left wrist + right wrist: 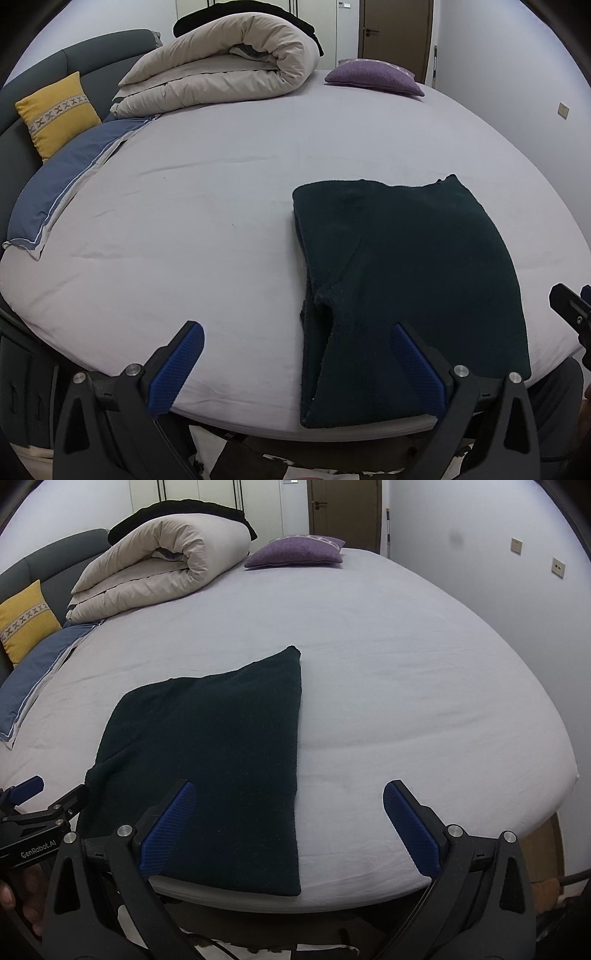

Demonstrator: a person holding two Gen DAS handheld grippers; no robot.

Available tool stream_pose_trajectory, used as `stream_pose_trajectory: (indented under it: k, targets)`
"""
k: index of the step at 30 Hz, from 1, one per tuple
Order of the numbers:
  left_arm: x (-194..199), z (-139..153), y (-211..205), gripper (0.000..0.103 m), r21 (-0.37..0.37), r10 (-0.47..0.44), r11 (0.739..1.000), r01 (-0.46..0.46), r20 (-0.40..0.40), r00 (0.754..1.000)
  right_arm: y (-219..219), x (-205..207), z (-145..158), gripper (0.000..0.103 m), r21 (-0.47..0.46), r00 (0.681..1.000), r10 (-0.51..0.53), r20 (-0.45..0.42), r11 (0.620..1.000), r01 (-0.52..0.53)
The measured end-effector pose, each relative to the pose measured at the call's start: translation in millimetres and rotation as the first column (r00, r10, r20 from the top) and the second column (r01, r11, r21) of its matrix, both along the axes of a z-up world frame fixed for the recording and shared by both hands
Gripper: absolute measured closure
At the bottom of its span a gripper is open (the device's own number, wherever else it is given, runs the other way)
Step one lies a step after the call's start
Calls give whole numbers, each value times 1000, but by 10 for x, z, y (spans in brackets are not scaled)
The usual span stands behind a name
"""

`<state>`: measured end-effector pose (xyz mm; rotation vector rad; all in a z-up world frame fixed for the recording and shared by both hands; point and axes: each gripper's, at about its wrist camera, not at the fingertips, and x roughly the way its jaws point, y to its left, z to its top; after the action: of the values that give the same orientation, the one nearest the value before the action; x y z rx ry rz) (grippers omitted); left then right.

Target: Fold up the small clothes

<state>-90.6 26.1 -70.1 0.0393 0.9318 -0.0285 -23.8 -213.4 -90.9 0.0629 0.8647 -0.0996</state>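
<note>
Left tongs (297, 354) wide open, empty, hovering over near bed edge, straddling left edge of dark garment (406, 295). Garment flat on bed (221, 221) near front edge, already folded into rough rectangle, loose flap on left side. Right tongs (288, 812) wide open, empty, over garment's right edge. Step: between folds, probably. Next: grip near corners, fold away toward far edge.

- My left gripper (55, 797), seen at the lower left edge of my right wrist view, carries white lettering on its black body reading "GenRobot.AI".
- I can read no other words, numbers or signs in either view; the wall plates are too small to make out.
</note>
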Motion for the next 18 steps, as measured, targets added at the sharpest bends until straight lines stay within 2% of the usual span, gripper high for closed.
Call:
stream_pose_trajectory:
  k: [9,18]
  targets:
    - [1,-9,24,0,-10,0,1000,0,-3,1000,18,-136,199,0,-7,1000,11,-8,1000,-11]
    - [1,-18,39,0,-16,-1,1000,1,-4,1000,18,-135,213,0,-2,1000,14,-17,1000,-14]
